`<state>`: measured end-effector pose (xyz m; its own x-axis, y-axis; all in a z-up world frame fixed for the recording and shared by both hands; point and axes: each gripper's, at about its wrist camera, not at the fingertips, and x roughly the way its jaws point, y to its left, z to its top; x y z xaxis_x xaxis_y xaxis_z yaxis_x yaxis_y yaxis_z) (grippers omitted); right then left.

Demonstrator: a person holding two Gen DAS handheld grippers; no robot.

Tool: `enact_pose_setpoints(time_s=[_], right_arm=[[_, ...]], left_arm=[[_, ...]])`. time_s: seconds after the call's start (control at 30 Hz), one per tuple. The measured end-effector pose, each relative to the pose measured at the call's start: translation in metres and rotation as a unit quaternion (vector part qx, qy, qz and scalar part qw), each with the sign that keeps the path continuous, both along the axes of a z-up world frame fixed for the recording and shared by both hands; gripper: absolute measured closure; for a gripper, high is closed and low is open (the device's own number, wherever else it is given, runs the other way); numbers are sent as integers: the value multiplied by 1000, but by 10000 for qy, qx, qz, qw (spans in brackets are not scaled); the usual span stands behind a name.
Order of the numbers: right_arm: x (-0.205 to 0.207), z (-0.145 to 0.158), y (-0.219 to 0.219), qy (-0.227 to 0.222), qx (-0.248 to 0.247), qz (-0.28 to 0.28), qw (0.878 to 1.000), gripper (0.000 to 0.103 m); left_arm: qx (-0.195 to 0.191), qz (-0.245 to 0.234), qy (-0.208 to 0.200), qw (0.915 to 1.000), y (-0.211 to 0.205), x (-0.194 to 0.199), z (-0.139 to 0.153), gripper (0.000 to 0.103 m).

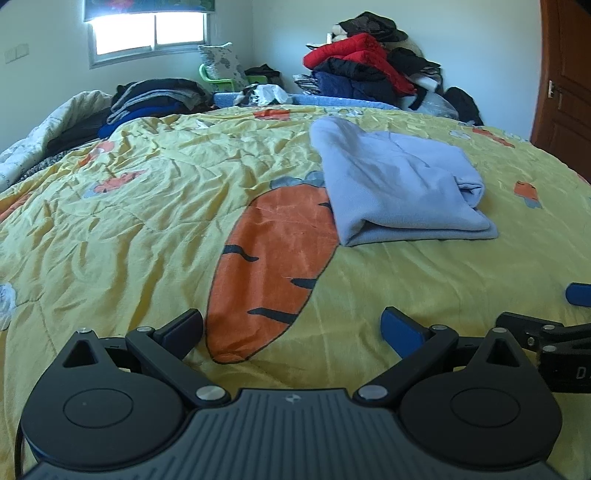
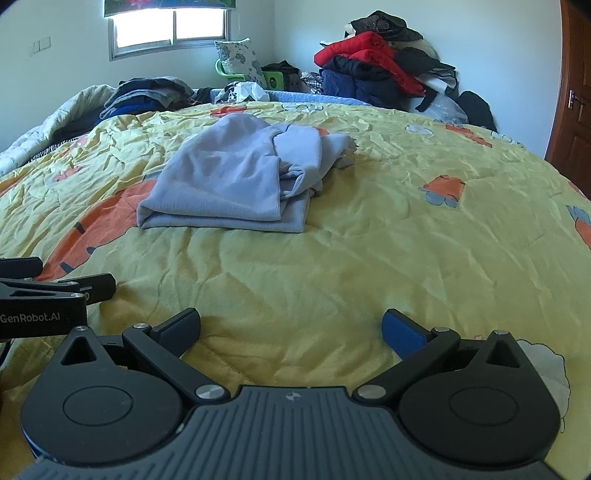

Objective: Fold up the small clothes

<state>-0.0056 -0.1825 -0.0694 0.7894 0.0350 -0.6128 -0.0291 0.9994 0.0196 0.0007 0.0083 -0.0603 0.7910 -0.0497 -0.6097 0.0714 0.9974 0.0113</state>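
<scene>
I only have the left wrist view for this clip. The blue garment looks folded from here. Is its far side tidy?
Observer: Not quite. In the right wrist view, the light blue garment has a crumpled end sticking out at its far right corner.
Operator: Is the right gripper holding anything?
Observer: No. The right gripper has its jaws wide open, with only the yellow quilt between them, short of the garment.

1. Left wrist cam: low over the bed (image 1: 110,229), facing along it toward the window (image 1: 147,33) wall; folded blue garment (image 1: 395,188) ahead-right.
2. Right wrist cam: same height and heading, just to the right; garment ahead-left.
3. Shared: garment, bed, window, clothes pile (image 2: 384,70); each catches the other gripper at its edge.
</scene>
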Motion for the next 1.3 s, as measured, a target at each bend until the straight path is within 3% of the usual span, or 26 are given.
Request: enact_pose_setpoints(time_s=[0.1, 1.3], right_arm=[[0, 0, 0, -17, 55, -2, 10000, 0], [7, 0, 1, 9, -50, -40, 10000, 0]], left_arm=[[-72, 267, 9, 9996, 6, 1, 0, 0], [-51, 181, 13, 9998, 8, 0, 0, 0]])
